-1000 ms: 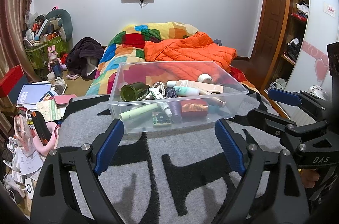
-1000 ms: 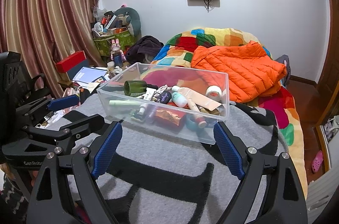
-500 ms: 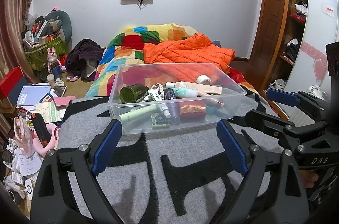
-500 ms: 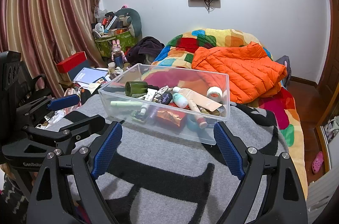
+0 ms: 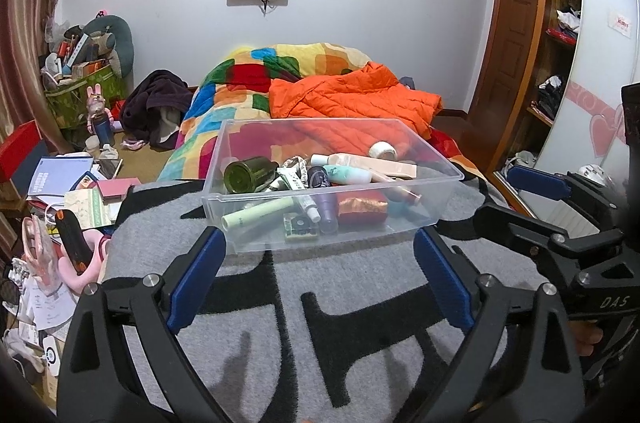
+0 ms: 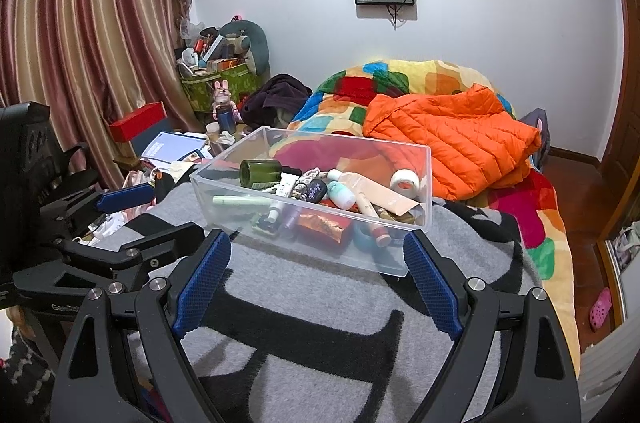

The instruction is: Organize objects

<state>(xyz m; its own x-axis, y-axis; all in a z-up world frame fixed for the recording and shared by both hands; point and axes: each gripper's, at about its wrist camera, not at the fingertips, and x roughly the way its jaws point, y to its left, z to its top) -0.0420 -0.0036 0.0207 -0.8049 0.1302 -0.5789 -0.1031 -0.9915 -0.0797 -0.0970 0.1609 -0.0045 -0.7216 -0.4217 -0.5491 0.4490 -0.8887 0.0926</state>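
Observation:
A clear plastic bin (image 5: 214, 159) (image 6: 430, 183) sits on a grey and black blanket (image 5: 360, 283). Loose in it lie a dark green bottle (image 5: 248, 175) (image 6: 260, 171), a pale green tube (image 5: 260, 213), a mint bottle (image 5: 348, 175), a red foil packet (image 5: 362, 207) and a white tape roll (image 5: 382, 150) (image 6: 405, 181). My left gripper (image 5: 319, 237) hovers just short of the bin's near wall, its jaws opening with nothing between them. My right gripper (image 6: 317, 238) stands open and empty before the bin's near corner.
An orange jacket (image 5: 352, 99) and a patchwork quilt (image 5: 248, 79) lie on the bed behind the bin. Books, papers and a pink object (image 5: 80, 263) clutter the floor at the left. A wooden wardrobe (image 5: 516, 35) stands at the right, curtains (image 6: 80, 43) at the left.
The left gripper's blue pads have spread a little wider apart. The bin, its contents and the right gripper have not moved.

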